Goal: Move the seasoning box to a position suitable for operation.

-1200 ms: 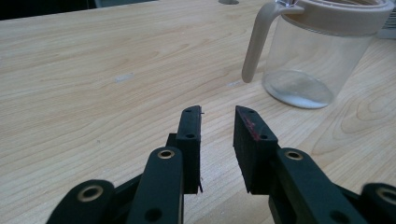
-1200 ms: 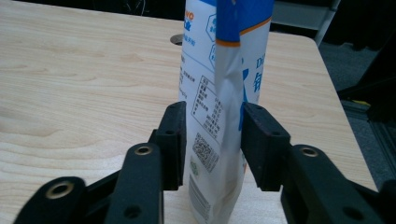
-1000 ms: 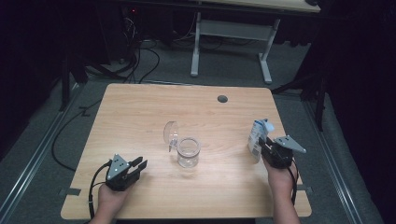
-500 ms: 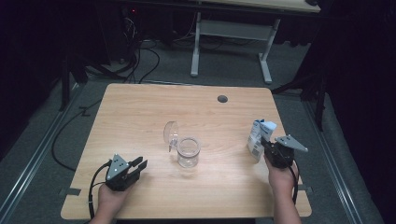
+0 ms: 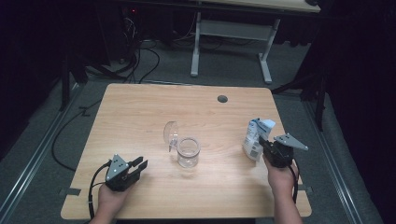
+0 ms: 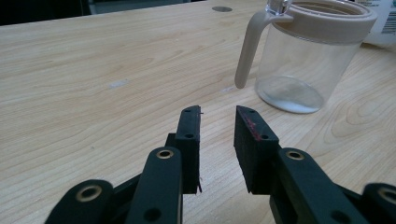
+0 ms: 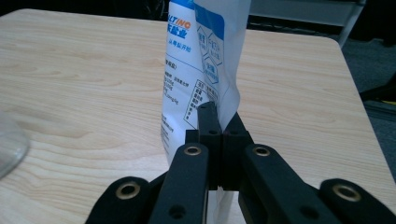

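A white and blue bag (image 5: pixel 256 136) stands upright near the table's right edge. My right gripper (image 5: pixel 263 145) is shut on it, and in the right gripper view the jaws pinch a fold at the bag's (image 7: pixel 198 60) lower side, gripper (image 7: pixel 218 116). At the table's middle stands a clear jug (image 5: pixel 188 152) with its round lid (image 5: pixel 171 132) tipped up at the left. My left gripper (image 5: pixel 139 164) rests open near the front left with nothing between its fingers. In the left gripper view it (image 6: pixel 217 123) points at the jug (image 6: pixel 306 60), whose beige handle (image 6: pixel 246 51) faces it.
The wooden table (image 5: pixel 140 112) has a small round grommet hole (image 5: pixel 222 99) at the back. Beyond it stands another desk's white frame (image 5: pixel 231 42), with cables on the floor (image 5: pixel 140 70). The surroundings are dark.
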The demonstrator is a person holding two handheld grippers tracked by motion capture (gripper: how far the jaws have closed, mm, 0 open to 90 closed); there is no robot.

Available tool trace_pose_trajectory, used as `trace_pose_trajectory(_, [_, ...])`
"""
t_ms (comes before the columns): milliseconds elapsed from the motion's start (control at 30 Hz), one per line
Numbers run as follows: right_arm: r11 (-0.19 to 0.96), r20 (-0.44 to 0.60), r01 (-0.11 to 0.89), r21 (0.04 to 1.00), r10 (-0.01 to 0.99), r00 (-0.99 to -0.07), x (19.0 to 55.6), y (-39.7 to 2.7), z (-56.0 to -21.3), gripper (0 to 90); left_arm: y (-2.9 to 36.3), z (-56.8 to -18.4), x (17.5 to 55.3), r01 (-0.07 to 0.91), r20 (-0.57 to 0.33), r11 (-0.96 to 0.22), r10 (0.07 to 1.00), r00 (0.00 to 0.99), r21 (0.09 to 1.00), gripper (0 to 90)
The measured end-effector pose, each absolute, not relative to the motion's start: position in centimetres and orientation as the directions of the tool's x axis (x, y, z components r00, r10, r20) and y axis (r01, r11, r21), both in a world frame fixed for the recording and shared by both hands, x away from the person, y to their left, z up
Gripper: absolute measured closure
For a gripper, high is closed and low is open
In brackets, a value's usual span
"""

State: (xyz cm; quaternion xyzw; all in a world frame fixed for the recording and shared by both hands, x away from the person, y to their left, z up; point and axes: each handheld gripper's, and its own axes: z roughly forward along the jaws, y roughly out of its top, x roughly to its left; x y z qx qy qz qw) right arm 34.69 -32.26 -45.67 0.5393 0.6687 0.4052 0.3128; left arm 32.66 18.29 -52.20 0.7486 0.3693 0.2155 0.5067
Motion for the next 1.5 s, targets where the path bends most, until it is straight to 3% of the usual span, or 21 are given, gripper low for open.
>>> trace_pose_trajectory(700, [0.113, 0.041, 0.450, 0.886, 0.947, -0.318, 32.7, -28.7, -44.4, 90.0, 17.7, -51.8, 32.4, 0.323, -0.042, -0.227, 0.758, 0.651, 0.919, 68.8])
trace_pose_trajectory(867, [0.116, 0.049, 0.443, 0.889, 0.938, -0.343, 32.2, -28.0, -44.5, 90.0, 16.4, -51.7, 31.9, 0.321, -0.031, -0.244, 0.752, 0.658, 0.915, 68.2])
trace_pose_trajectory(1200, [0.140, 0.046, 0.450, 0.882, 0.925, -0.378, 31.6, -26.5, -45.0, 90.0, 11.7, -51.2, 31.1, 0.296, -0.018, -0.270, 0.709, 0.705, 0.916, 58.1])
trace_pose_trajectory(1500, [0.150, 0.046, 0.475, 0.867, 0.925, -0.377, 31.2, -25.8, -44.8, 90.0, 11.0, -52.0, 31.2, 0.303, -0.045, -0.282, 0.660, 0.750, 0.910, 56.3])
